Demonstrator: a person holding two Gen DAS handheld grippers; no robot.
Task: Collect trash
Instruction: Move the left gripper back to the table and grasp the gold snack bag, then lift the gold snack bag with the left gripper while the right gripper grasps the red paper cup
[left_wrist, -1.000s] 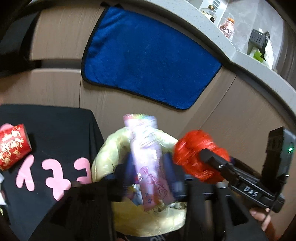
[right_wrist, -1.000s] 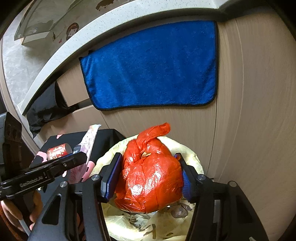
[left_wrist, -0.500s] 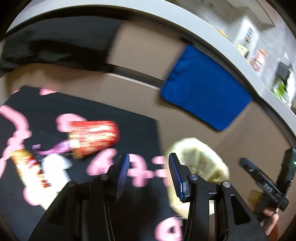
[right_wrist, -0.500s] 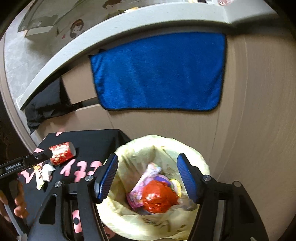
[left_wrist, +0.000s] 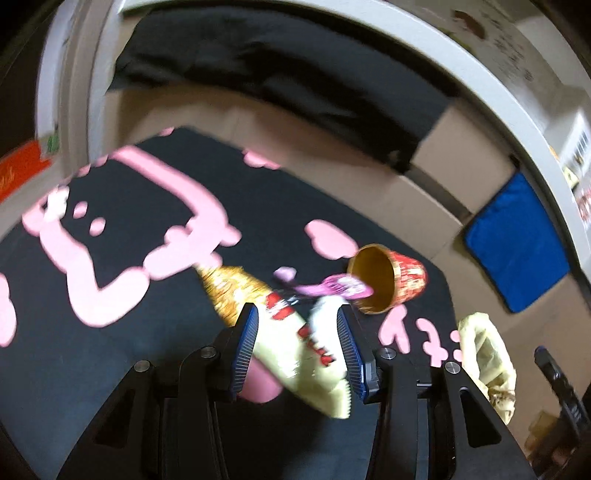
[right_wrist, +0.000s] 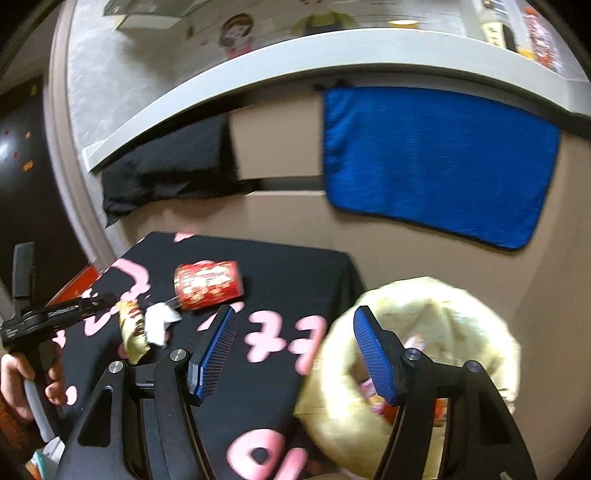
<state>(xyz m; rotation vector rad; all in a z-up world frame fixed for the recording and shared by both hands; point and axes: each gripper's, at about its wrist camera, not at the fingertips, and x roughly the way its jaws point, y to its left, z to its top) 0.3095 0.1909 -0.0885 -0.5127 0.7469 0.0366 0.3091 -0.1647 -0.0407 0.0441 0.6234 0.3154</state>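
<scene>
Left gripper, jaws spread, above a yellow snack wrapper; right gripper, spread, empty, near the lined bin.

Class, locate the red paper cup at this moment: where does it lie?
The red paper cup lies on its side on the black cloth, left of the bin in the right wrist view, beside a white wrapper and a yellow snack packet.

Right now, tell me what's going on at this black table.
A person is clearing trash with two handheld tools. The left tool hangs open over a yellow-and-red snack wrapper on the black pink-patterned tablecloth, gripping nothing. A tipped red paper cup lies beyond it. The right tool is open and empty beside the yellow-lined bin, which holds trash.
</scene>
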